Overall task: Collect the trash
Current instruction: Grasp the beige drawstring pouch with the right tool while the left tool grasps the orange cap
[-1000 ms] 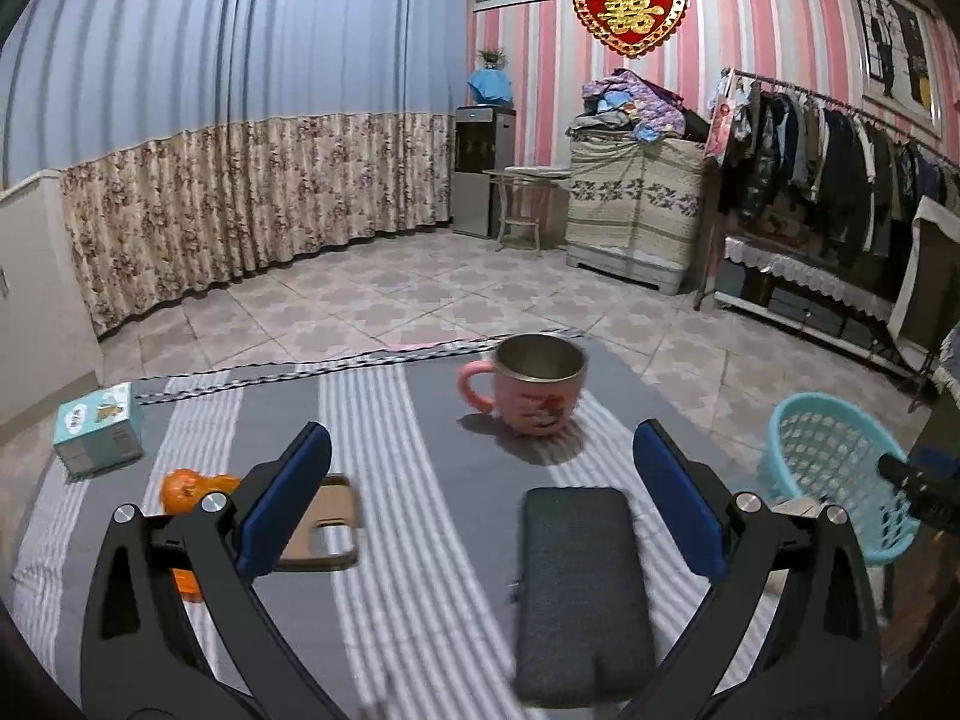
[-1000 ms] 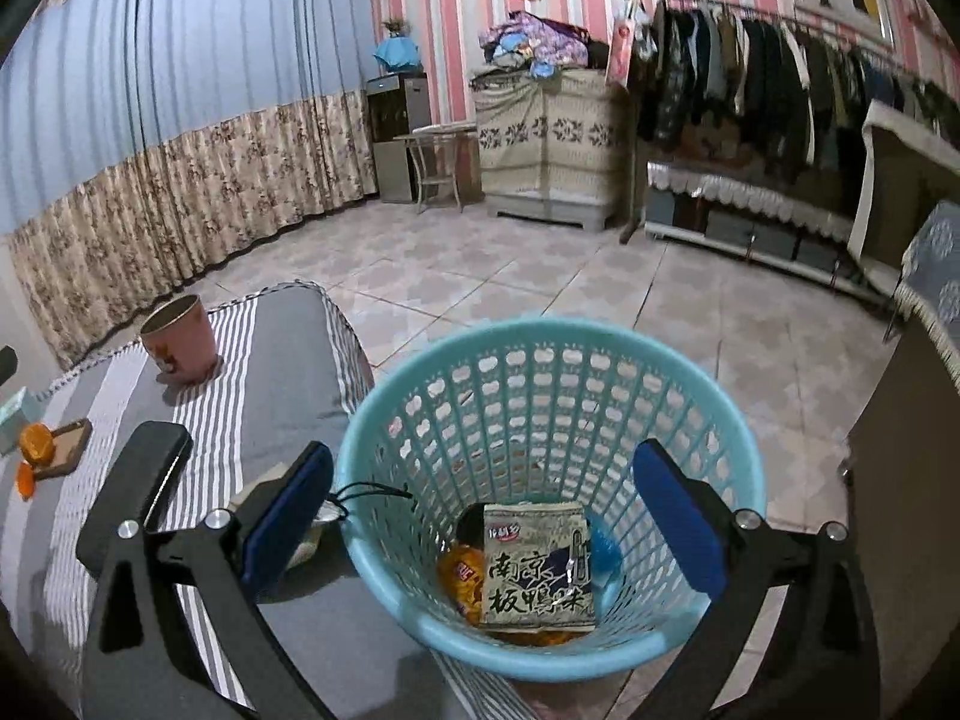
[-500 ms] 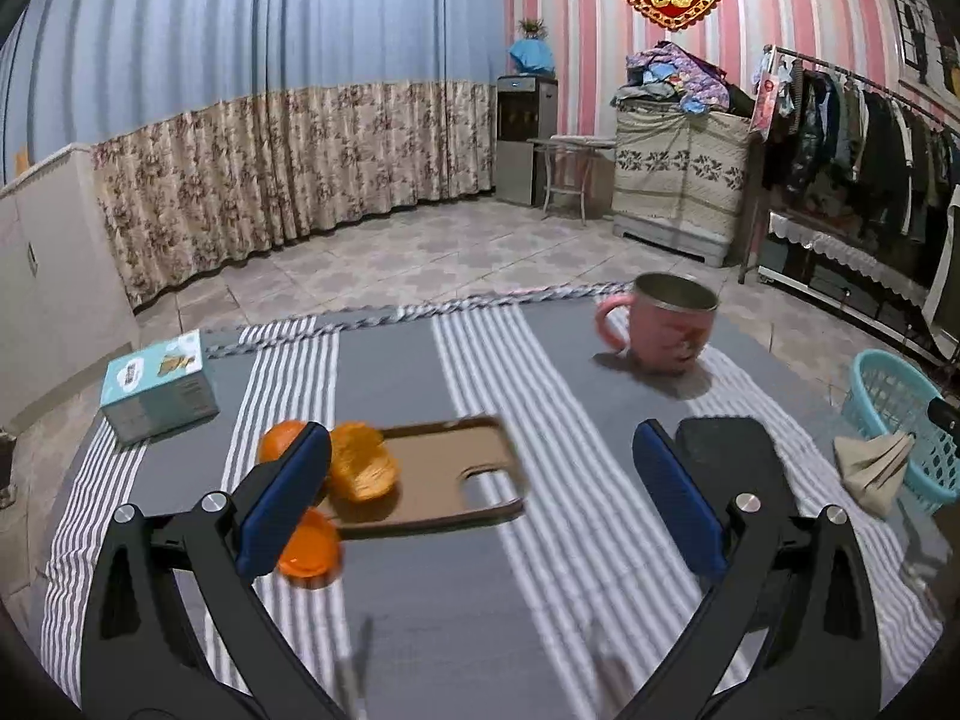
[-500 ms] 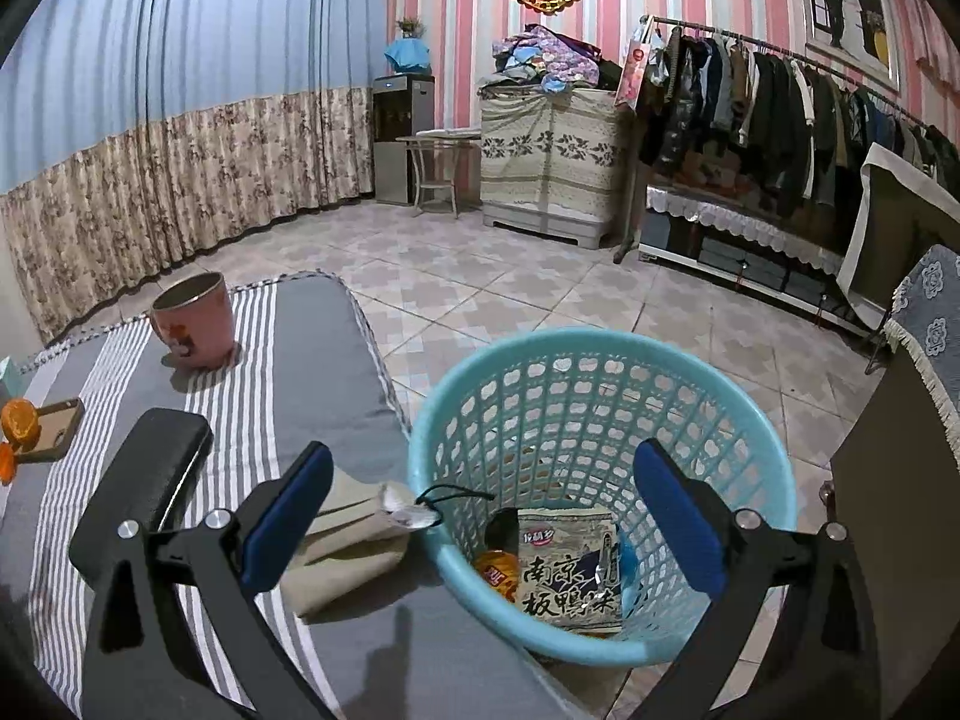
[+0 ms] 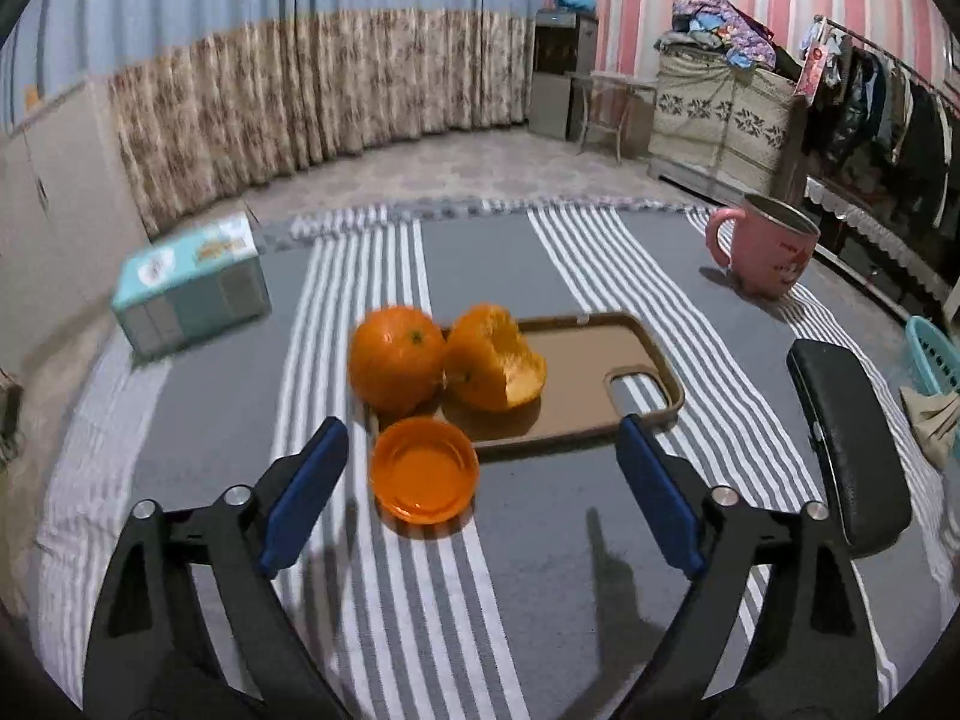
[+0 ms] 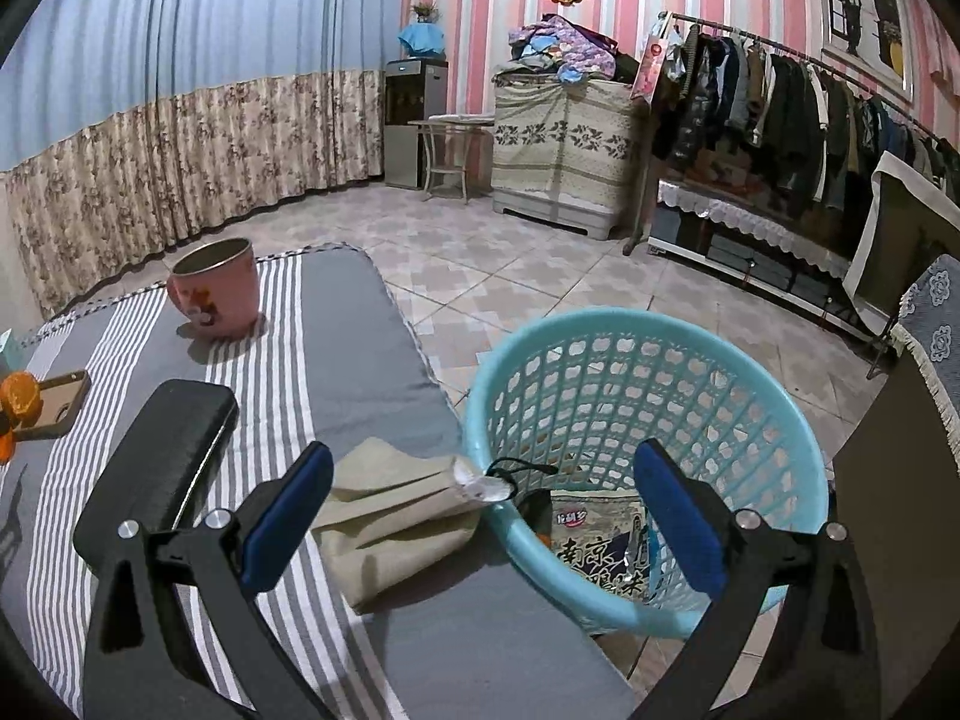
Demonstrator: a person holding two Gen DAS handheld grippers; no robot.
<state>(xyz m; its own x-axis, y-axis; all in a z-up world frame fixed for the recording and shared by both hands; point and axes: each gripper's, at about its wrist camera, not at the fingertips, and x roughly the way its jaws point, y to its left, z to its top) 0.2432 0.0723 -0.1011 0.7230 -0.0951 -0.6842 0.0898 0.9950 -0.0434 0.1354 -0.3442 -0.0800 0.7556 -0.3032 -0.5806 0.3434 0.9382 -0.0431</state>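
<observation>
My left gripper [image 5: 480, 486] is open and empty, low over the striped cloth, with an orange plastic lid [image 5: 423, 473] lying between its fingers. Just beyond, a whole orange [image 5: 396, 358] and a torn orange peel [image 5: 493, 358] rest at the left end of a brown phone case [image 5: 591, 381]. My right gripper [image 6: 480, 522] is open and empty above the rim of the turquoise trash basket [image 6: 648, 360], which holds a printed snack packet [image 6: 600, 549]. A beige folded cloth [image 6: 390, 510] lies against the basket.
A pink mug [image 5: 765, 252] stands at the far right of the table, also in the right wrist view [image 6: 216, 291]. A black case [image 5: 846, 441] lies right of the phone case. A teal tissue box [image 5: 192, 285] sits far left. Tiled floor lies beyond the table edge.
My left gripper swung left and came down from the mug and black case to the oranges and lid. My right gripper drew back a little from the basket.
</observation>
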